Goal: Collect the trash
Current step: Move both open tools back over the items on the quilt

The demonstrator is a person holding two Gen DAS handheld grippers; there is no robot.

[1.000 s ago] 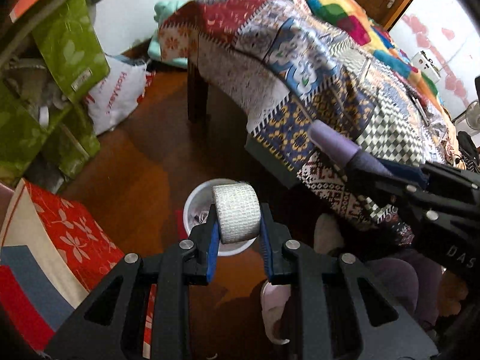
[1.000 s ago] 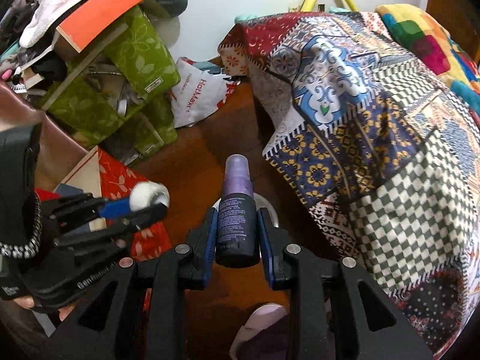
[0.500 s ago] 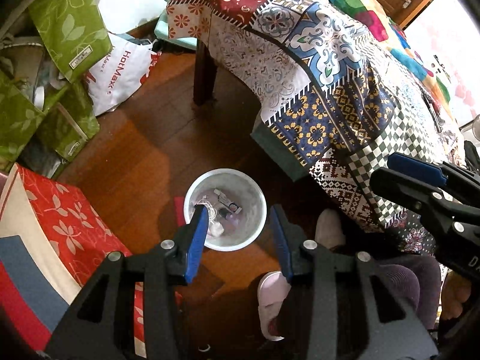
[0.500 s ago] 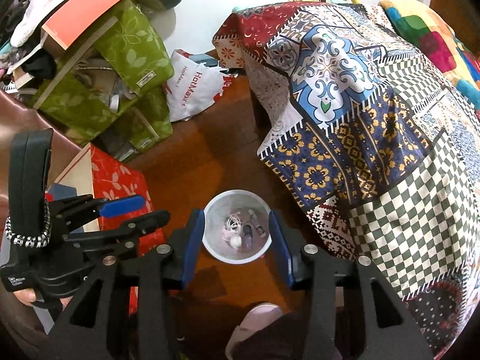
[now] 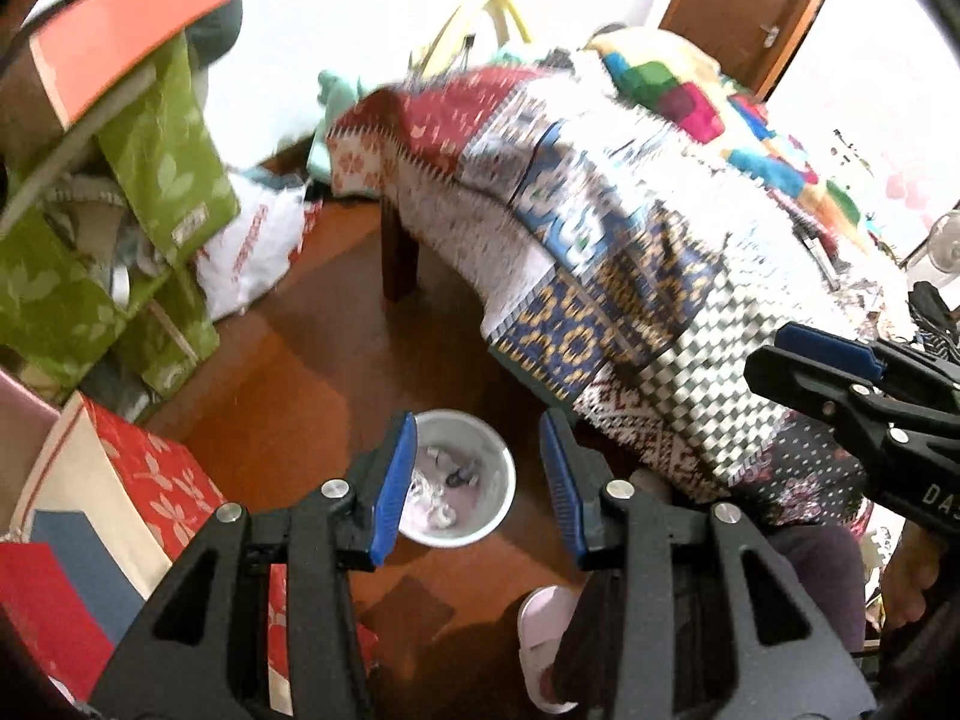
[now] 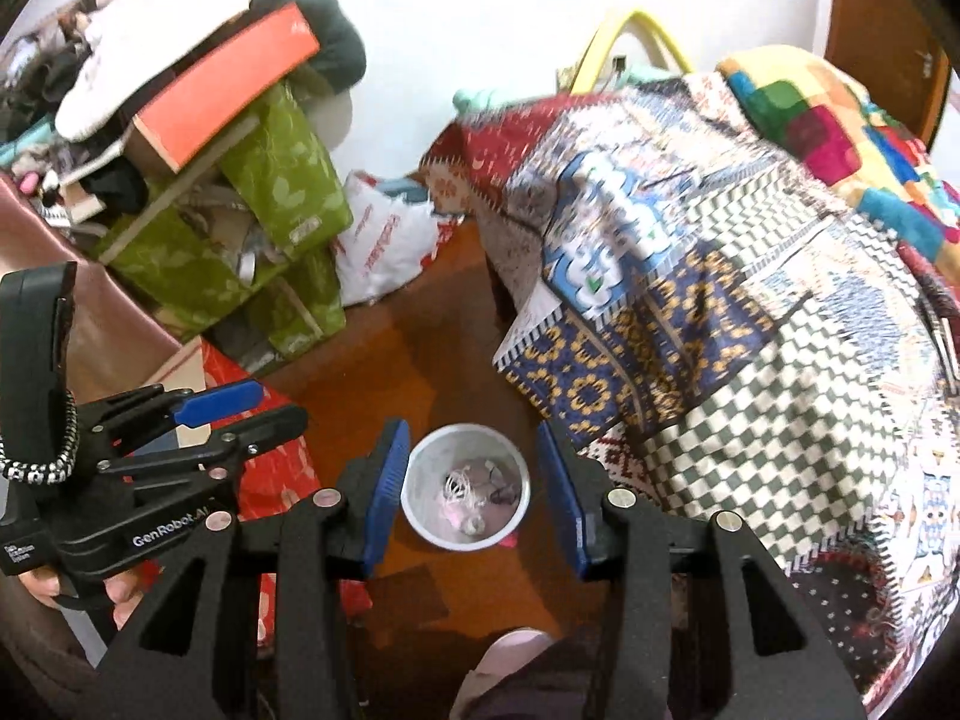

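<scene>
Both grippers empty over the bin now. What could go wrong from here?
1. The small white bin stands free on the wooden floor; a low swing of the left gripper or right gripper could tip it.
2. The quilt hangs close beside it and could snag the fingers.

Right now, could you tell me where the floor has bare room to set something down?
Bare wood floor lies between the green bags, the quilted bed and the white bin. It is crowded along the wall at the left.
</scene>
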